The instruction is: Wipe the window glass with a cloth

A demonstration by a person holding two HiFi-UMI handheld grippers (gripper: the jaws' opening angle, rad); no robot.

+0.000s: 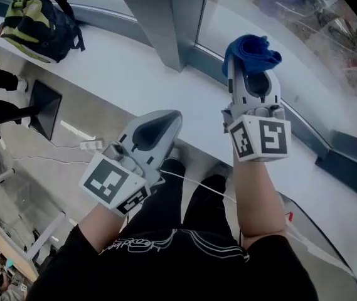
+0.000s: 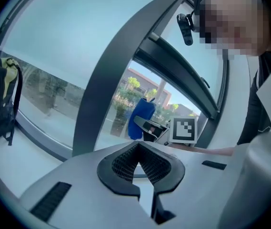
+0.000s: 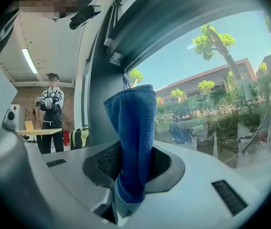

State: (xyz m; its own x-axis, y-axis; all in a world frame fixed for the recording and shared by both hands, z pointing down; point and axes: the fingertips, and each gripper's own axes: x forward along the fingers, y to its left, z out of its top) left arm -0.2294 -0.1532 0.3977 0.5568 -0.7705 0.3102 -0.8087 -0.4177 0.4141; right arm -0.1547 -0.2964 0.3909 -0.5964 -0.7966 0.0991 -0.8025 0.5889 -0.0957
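your right gripper (image 1: 253, 74) is clamped on the lower end of the blue cloth (image 3: 133, 128), so the free folded part stands up past the jaws to meet the window glass (image 3: 211, 89); i cannot tell if it touches. your left gripper (image 1: 156, 127), closed on nothing, hangs low by the sill (image 1: 134, 68), clear of the wiping path.

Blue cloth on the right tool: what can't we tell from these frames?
- Contact with the window glass: in the head view the blue cloth bunches over the tips of the right tool; the right gripper view gives no depth.
- Cloth's clamped end: right gripper view, buried between the jaws.
- Streaks on the glass: all views, lost among reflections and outdoor scenery.
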